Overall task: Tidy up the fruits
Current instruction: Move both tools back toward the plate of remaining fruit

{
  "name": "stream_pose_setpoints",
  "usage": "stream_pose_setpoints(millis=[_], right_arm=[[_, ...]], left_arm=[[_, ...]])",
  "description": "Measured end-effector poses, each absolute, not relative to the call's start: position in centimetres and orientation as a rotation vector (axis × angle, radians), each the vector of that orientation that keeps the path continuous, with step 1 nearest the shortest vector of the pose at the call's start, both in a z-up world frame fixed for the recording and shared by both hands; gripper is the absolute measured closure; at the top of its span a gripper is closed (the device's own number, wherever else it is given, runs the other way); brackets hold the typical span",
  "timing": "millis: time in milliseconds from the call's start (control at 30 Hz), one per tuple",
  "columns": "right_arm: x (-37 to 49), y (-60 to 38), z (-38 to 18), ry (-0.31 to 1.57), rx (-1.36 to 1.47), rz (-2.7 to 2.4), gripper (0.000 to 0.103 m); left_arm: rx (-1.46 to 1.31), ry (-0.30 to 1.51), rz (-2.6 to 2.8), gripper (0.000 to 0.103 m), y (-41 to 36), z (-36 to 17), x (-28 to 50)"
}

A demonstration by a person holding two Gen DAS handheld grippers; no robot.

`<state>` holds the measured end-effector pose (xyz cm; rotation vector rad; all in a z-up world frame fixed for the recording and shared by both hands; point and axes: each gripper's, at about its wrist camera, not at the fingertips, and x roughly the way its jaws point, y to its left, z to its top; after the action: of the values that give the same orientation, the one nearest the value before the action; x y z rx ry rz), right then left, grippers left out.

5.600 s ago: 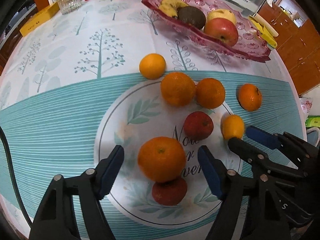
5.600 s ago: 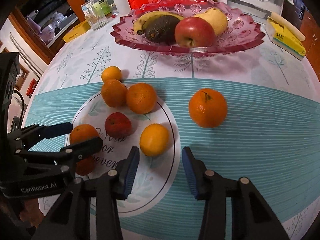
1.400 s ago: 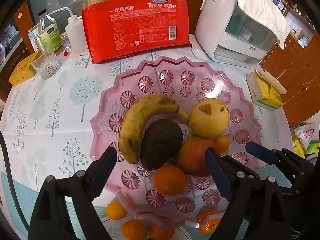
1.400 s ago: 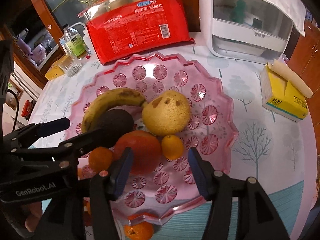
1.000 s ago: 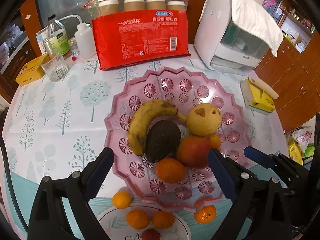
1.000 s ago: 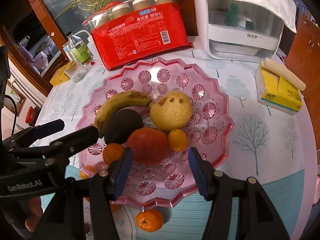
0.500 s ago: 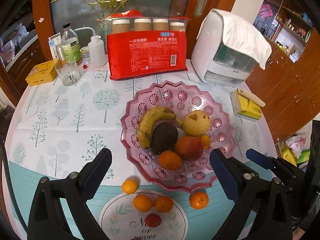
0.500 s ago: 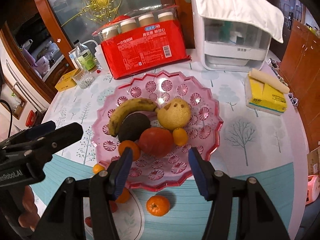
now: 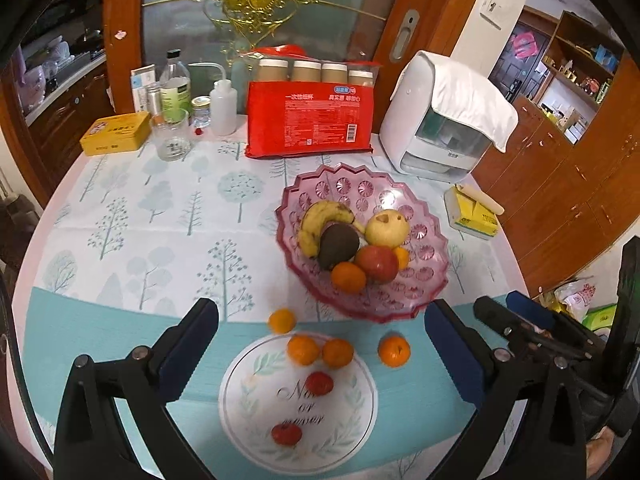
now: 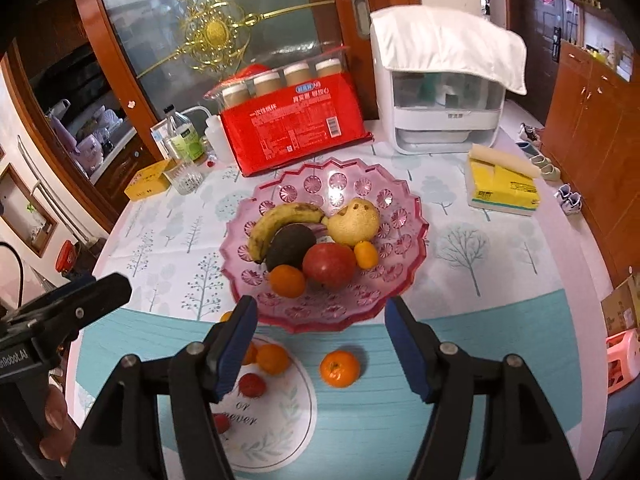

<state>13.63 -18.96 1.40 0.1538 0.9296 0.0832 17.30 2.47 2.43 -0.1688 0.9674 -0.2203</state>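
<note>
Both tools hang high over the table, the left tool and right tool each spread wide, gripping nothing. The pink bowl holds six fruits: banana, avocado, pear, apple, two oranges. Four oranges and two small red fruits lie on the table in front of it.

The pink glass dish holds six fruits: one banana, one avocado, one pear, one apple and two oranges. At the dish's 6 o'clock, four oranges and two small red fruits lie on the tablecloth.
</note>
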Motion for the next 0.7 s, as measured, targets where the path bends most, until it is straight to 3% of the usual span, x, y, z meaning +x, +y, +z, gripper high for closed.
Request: stream_pose_setpoints(millis=[233, 367, 700], right_arm=[[10.4, -16.9, 2.2, 0.913, 0.098, 0.027, 0.035], [8.5, -16.2, 2.1, 0.911, 0.104, -0.006, 0.027], [5.6, -14.6, 0.3, 0.918, 0.074, -0.03, 0.027]], left_arm=[[-0.129, 0.945, -0.225, 0.0, 4.9, 2.7, 13.0], [-0.109, 0.948, -0.238, 0.0, 6.1, 2.1, 11.0], [-0.083, 0.988, -0.255, 0.0, 7.6, -1.1, 8.8]])
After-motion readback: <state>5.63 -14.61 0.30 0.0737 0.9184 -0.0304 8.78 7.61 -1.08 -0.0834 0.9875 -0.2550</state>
